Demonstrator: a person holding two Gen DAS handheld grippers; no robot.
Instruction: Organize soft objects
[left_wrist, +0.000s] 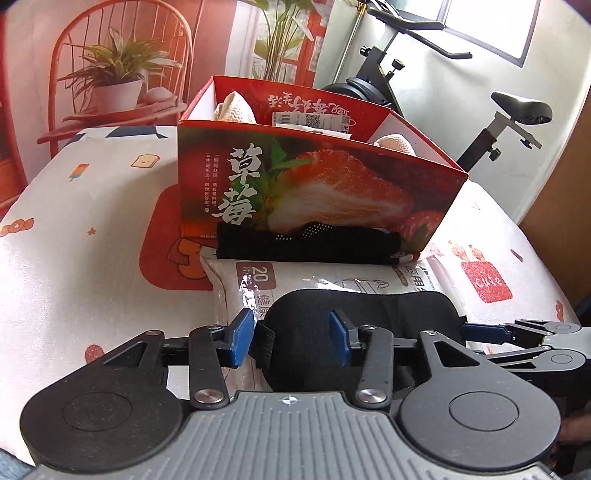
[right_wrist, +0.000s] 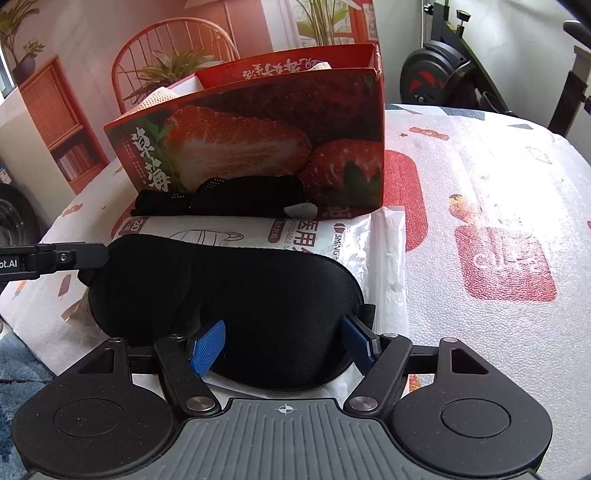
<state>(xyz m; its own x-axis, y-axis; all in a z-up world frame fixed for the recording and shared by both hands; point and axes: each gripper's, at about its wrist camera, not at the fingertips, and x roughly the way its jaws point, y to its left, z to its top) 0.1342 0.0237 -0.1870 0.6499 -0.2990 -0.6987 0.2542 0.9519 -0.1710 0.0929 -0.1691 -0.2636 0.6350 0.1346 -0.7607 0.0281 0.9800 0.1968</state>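
Reading the left wrist view: the black sleep mask (left_wrist: 354, 306) lies straight ahead of the left claw (left_wrist: 291, 338), its strap end between the blue pads.
Left claw state: released; the pads stand off the mask on both sides, with nothing gripped.
Mask's long axis: runs across the view, left to right, toward the right claw (left_wrist: 491, 332), which comes in at the far end.
Under the mask: a sealed pack of face masks (left_wrist: 236, 288), and beyond it black gloves (left_wrist: 306, 245) against the strawberry box (left_wrist: 317, 177).
Reading the right wrist view: the same sleep mask (right_wrist: 229, 295) fills the space before the right claw (right_wrist: 282, 345).
Right claw state: spread wide, straddling the mask's near edge; whether the pads touch it I cannot tell, and they do not seem to squeeze.
Nearer hand: judged even, one claw at each end.
Surface: a bench under a white cartoon-print cover (right_wrist: 480, 206).
Room: an exercise bike (left_wrist: 424, 77), an orange chair (left_wrist: 122, 48) holding a potted plant (left_wrist: 118, 74), and a window.
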